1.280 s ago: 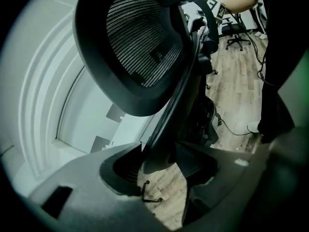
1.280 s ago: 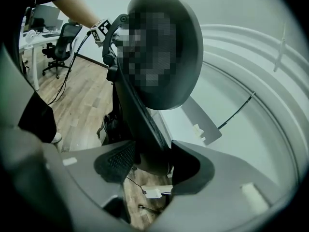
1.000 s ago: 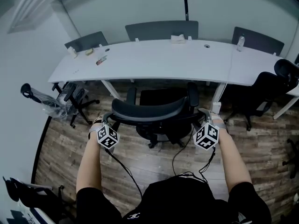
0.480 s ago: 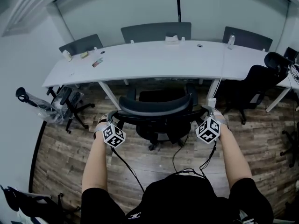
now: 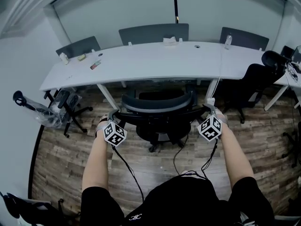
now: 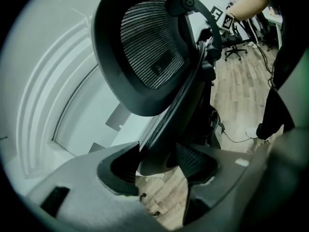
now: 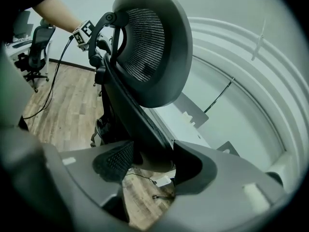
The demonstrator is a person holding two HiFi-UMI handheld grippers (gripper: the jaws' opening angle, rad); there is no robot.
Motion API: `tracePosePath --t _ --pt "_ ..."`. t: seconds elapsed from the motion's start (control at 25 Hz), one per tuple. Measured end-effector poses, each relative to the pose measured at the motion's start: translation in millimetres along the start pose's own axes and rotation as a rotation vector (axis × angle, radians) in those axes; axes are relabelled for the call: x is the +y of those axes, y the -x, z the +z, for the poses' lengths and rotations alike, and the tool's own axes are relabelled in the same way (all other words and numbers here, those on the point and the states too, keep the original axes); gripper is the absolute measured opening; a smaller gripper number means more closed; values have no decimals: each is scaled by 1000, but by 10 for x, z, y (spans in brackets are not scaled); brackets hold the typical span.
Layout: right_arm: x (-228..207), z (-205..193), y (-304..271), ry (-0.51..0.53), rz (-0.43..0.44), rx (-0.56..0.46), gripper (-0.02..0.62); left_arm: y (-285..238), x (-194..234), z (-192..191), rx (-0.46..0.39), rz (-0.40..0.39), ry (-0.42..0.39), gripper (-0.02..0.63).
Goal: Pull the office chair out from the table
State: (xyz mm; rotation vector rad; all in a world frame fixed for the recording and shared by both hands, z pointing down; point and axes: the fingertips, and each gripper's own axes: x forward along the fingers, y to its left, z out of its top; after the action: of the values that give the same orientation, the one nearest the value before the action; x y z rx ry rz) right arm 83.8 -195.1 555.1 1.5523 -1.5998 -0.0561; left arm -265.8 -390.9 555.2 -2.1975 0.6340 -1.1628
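Note:
The black mesh office chair (image 5: 157, 102) stands at the white table (image 5: 155, 62), seat half under the table's edge, back toward me. My left gripper (image 5: 111, 119) grips the left end of the curved back frame and my right gripper (image 5: 208, 112) the right end. In the left gripper view the frame bar (image 6: 166, 129) runs down between the jaws of the left gripper (image 6: 157, 164), and both pads touch it. In the right gripper view the bar (image 7: 130, 110) lies in the right gripper (image 7: 150, 162), whose jaws are opening while still against it.
A second black chair (image 5: 249, 86) stands at the right. A plastic-wrapped chair (image 5: 61, 105) stands at the left. Grey chair backs (image 5: 153, 33) line the table's far side. A bottle (image 5: 228, 41) and small items (image 5: 94, 65) lie on the table. Cables (image 5: 127, 168) trail over the wood floor.
The head view has shifted, so table and chair sit a little higher in frame. Both grippers remain on the ends of the chair's back frame; the right one has shifted slightly.

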Motion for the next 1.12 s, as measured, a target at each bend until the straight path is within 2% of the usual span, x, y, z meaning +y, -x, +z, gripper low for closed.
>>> tracePosePath --t 0.12,0.24,0.28,0.32,0.36,0.44,0.52,0.56,0.6,0.68,0.8,1.04,1.12 --pt "-25 -1 25 -9 -48 -4 267 -10 -10 23 -16 -2 47 230" --pt "-18 42 220 -117 -129 -69 245 17 -39 69 -60 -19 182 282" --pt "-29 78 336 -187 -166 -114 181 56 -41 98 -80 -3 222 297" --pt "-35 117 461 -265 -200 -162 55 129 -43 142 -113 28 268 301" --pt "-23 158 579 -344 -220 -205 9 238 -50 206 -164 61 336 298" --pt "44 255 768 -486 -219 -273 8 493 -98 357 -280 98 522 119" --pt "131 381 911 -604 -199 -325 8 681 -216 483 -361 85 722 67" --pt "177 448 973 -652 -191 -348 8 753 -300 547 -386 64 814 20" --pt "225 518 1030 -692 -184 -368 8 823 -390 626 -403 38 889 2" --pt "313 654 1130 -744 -171 -397 8 976 -544 822 -435 0 972 2" --pt "441 817 1252 -774 -156 -411 6 1222 -667 1094 -476 -1 998 2" --pt "653 986 1491 -763 -131 -438 5 1616 -752 1375 -473 93 872 3" --pt "668 996 1545 -764 -131 -444 5 1692 -756 1431 -474 103 862 5"
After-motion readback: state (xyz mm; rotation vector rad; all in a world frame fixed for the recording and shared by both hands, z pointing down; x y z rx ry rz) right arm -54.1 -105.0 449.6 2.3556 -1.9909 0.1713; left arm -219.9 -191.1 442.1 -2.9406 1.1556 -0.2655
